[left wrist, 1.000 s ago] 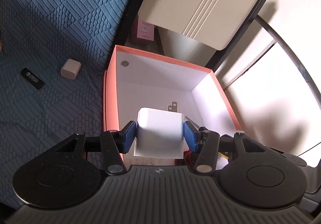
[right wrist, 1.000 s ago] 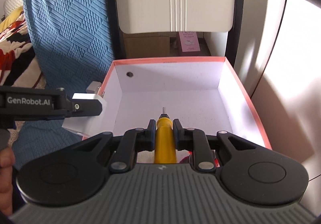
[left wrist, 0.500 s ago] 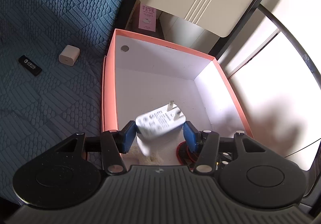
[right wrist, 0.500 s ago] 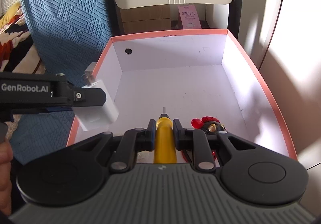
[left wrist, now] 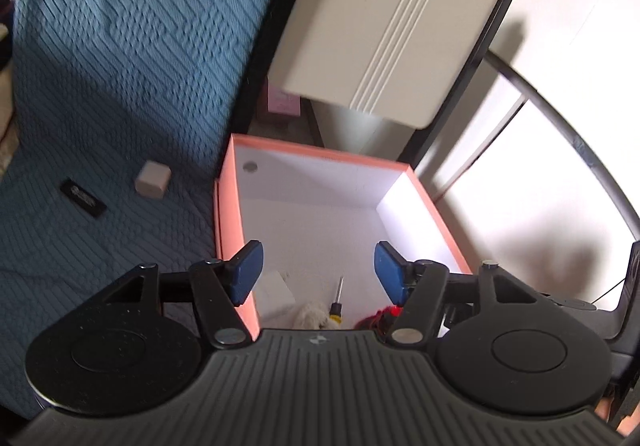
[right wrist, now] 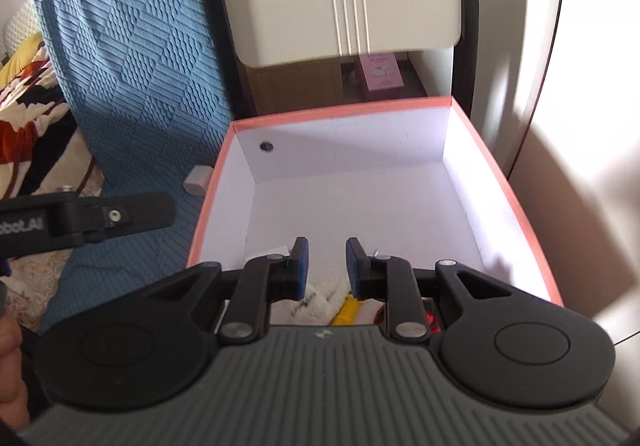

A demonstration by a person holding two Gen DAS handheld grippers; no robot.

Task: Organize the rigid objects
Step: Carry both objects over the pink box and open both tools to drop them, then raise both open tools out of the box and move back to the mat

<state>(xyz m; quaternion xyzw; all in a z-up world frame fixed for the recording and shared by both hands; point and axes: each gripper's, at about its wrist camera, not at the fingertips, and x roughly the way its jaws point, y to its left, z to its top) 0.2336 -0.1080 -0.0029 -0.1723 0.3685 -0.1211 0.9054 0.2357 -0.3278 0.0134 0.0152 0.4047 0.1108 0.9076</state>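
Observation:
A salmon-rimmed white box (left wrist: 320,160) (right wrist: 512,186) stands beside a blue quilt. My left gripper (left wrist: 316,272) is open and empty above the box's near left corner. In the box below it lie a white charger (left wrist: 276,290), a yellow-handled screwdriver (left wrist: 337,304), a fluffy white thing (left wrist: 310,316) and a red object (left wrist: 382,316). My right gripper (right wrist: 327,264) is open and empty over the box's near end; the yellow screwdriver handle (right wrist: 348,312) lies under it. A small white adapter (left wrist: 153,179) (right wrist: 197,179) and a black stick (left wrist: 83,200) lie on the quilt.
The blue quilt (left wrist: 120,86) covers the surface left of the box. A beige panel (left wrist: 380,18) hangs behind the box, with a pink carton (right wrist: 380,76) under it. A curved dark rail (left wrist: 592,158) runs at the right. The left gripper's arm (right wrist: 80,220) shows in the right wrist view.
My left gripper opened and the white charger dropped into the box. My right gripper opened and let go of the yellow screwdriver, which now lies in the box.

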